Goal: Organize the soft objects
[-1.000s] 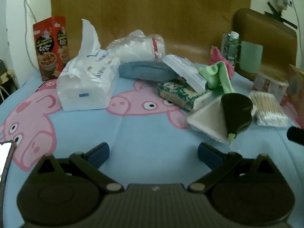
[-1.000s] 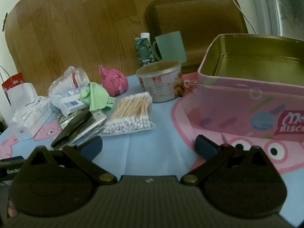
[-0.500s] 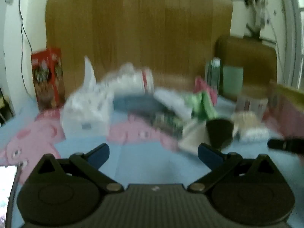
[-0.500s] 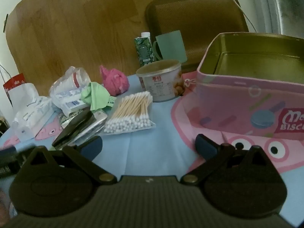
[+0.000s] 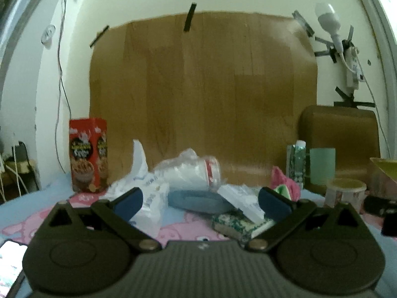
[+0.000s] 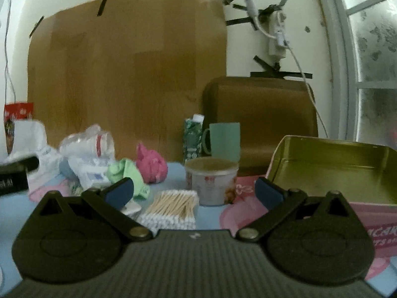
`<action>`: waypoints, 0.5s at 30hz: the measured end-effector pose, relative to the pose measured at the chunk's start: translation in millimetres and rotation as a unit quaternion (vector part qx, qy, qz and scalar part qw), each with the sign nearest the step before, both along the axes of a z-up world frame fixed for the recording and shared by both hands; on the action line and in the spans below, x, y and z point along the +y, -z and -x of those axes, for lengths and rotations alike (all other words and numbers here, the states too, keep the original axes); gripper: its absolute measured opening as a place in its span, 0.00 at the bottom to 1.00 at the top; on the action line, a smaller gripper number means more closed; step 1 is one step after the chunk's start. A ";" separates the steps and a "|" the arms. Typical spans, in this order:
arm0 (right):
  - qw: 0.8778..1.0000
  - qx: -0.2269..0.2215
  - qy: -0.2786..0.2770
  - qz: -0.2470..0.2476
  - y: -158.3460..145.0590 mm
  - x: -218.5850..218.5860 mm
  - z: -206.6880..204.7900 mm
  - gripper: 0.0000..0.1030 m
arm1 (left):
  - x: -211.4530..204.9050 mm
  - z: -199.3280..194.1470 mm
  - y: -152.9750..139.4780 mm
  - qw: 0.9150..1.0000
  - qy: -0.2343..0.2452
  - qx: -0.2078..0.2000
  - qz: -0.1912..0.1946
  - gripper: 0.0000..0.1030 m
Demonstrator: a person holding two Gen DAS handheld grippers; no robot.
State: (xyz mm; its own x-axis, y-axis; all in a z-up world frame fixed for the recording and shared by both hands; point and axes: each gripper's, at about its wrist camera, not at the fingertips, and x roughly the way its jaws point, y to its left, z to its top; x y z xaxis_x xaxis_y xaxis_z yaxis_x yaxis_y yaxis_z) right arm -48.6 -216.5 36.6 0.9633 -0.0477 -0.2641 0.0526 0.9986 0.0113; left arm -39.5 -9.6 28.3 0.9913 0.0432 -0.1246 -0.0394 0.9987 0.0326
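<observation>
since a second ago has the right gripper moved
Yes. The right gripper has tilted upward and eased back: the pink tin sits lower and smaller in its view, and more wall shows above it. Its fingers are open, holding nothing.

this looks like a lived-in room of a home, not a workplace. a table is covered with a light blue cloth printed with pink cartoon pigs (image 5: 183, 233), crowded with household odds and ends: a red cardboard cereal box (image 5: 88, 154), a soft white pack of tissues (image 5: 148, 198), a clear bag of cotton swabs (image 6: 173, 206), a pink biscuit tin with a gold inside (image 6: 330, 173) and a green mug (image 6: 224, 137). a white power strip taped to the cream wall (image 6: 276, 36) and a frosted window (image 6: 374, 49) complete the domestic look.
</observation>
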 end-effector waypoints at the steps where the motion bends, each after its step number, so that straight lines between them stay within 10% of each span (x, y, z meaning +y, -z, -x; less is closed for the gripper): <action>1: 1.000 -0.004 -0.001 0.006 -0.5 2.9 -0.4 1.00 | 0.0 2.9 0.2 1.000 -0.001 -0.005 -0.002 1.00; 15: 1.000 0.008 0.017 0.013 3.0 8.0 3.4 1.00 | 2.9 7.4 3.9 1.000 -0.007 -0.009 -0.001 1.00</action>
